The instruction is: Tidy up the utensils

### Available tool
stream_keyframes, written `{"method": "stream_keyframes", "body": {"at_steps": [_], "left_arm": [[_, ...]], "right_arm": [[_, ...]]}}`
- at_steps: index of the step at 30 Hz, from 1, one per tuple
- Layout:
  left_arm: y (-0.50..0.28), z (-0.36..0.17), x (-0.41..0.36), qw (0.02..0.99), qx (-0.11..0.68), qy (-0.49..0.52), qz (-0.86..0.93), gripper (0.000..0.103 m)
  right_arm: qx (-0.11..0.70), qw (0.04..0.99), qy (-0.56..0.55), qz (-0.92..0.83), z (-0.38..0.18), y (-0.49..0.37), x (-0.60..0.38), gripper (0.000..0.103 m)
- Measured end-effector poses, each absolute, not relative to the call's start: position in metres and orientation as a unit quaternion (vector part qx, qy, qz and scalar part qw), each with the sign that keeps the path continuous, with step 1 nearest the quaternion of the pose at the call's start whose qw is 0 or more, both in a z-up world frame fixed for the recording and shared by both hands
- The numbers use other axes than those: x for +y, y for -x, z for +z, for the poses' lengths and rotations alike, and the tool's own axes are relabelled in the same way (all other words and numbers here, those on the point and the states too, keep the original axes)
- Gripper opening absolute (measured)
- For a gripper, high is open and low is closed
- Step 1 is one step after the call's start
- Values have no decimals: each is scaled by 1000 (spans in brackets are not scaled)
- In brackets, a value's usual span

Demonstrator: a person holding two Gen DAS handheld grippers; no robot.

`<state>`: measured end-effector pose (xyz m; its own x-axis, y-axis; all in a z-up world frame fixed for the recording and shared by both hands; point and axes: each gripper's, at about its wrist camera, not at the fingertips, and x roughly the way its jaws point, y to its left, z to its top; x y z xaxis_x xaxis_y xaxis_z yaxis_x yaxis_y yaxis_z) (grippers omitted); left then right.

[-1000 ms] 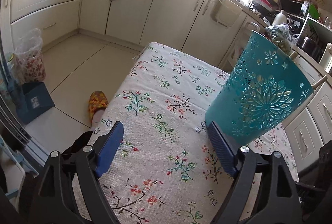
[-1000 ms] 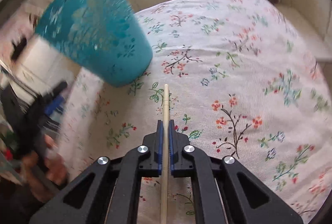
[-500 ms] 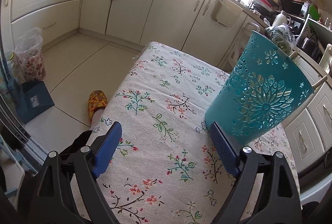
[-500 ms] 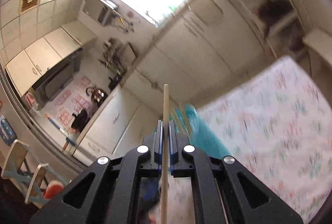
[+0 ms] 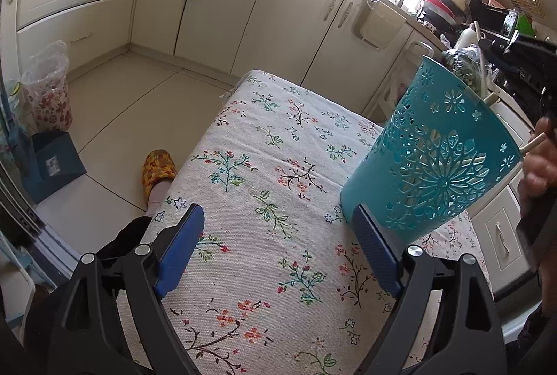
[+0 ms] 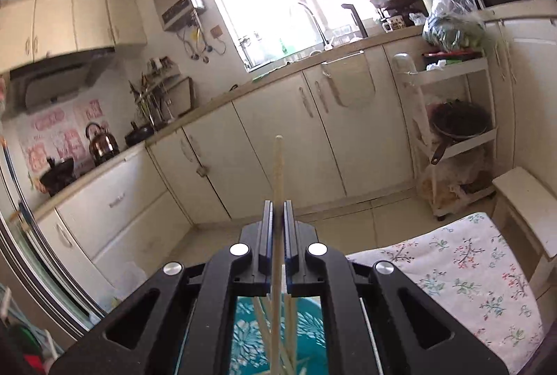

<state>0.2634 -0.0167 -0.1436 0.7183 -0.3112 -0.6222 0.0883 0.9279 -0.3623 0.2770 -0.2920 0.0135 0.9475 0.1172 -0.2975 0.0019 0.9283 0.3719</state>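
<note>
Right wrist: right tongs [image 6: 277,229], clamping 1 chopstick [image 6: 277,173], rose above holder [image 6: 243,340]; left tongs [image 5: 278,236] wide open.

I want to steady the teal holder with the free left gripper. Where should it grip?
Grip the teal holder low on its narrow base, coming in level from the left gripper side: it tapers downward, its rim looks too wide, and chopsticks stick out above.

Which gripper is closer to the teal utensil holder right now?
Right. The right gripper hovers directly above the teal holder with a chopstick; the left gripper sits beside its base, jaws open.
</note>
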Motion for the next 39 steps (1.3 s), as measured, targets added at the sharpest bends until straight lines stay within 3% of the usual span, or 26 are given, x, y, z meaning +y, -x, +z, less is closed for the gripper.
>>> {"method": "stream_keyframes", "body": {"at_steps": [8,15,23,30,39], "left_arm": [[-265,-144,-16,913,361,155,-107,83],[-263,-141,-21,916,362,139,-100,86],[-225,-105,-34,932,353,48,-71,94],[-176,-60,-32,941,330,10,-73,95],[-124,-20,-31,940,330,-12,-84,95]], "right_arm": [[188,968,-154,61,-1,-245,-284,7],[243,954,-176,26,-33,-165,-288,35],[364,914,-181,-25,-99,-121,-283,43],[336,927,-166,-12,-65,-102,-267,66],[313,938,-149,-16,-18,-65,-242,83]]}}
